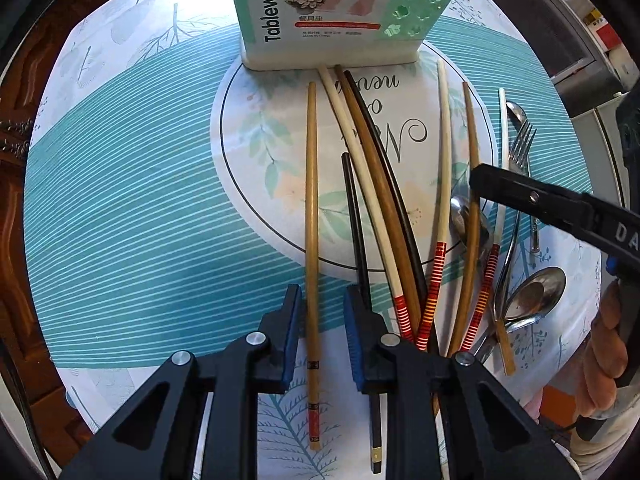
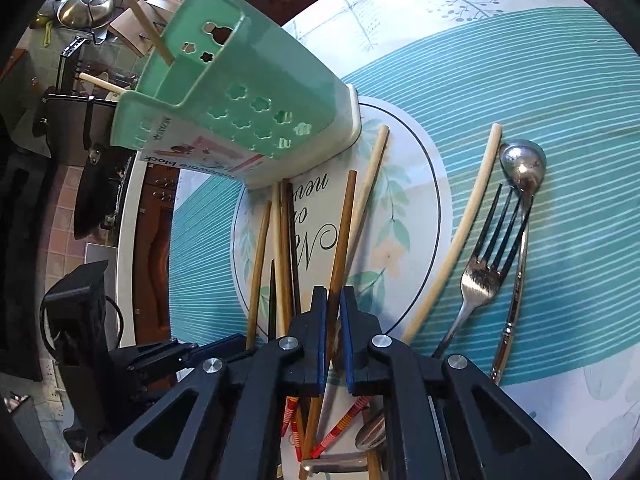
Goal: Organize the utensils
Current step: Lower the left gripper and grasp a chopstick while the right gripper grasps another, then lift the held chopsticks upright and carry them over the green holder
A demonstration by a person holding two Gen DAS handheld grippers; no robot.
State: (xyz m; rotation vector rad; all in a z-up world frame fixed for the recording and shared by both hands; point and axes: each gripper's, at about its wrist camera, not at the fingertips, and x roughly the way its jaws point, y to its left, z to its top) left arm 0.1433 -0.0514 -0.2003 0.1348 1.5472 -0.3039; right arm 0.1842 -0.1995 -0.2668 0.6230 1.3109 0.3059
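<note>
Chopsticks: a loose fan of them lay on the round table [image 1: 120, 240], tips toward the green tableware holder [image 1: 320, 12], most crossing the white circular print of the placemat [image 1: 248, 152].
Left gripper [image 1: 322, 300]: fingers parted, straddling a tan chopstick [image 1: 311, 200] without pressing it; a black chopstick [image 1: 356, 216] passed under its right finger.
Right gripper [image 2: 330, 300]: jaws nearly closed around a brown chopstick [image 2: 344, 232], with a thin gap showing beside the wood, so contact was probably light.
Holder contents: two sticks already stood in the holder's top, seen from the right wrist view.
Obstructions: red-striped chopstick ends [image 1: 434, 280] crossed one another just right of the left gripper, tangled over spoons [image 1: 532, 296].
Nearby metalware: a fork [image 2: 480, 272] and a long-handled spoon [image 2: 520, 184] lay side by side on the teal stripes, a pale chopstick [image 2: 460, 232] just left of them.
Background: kitchen pots at the far left of the right wrist view.
</note>
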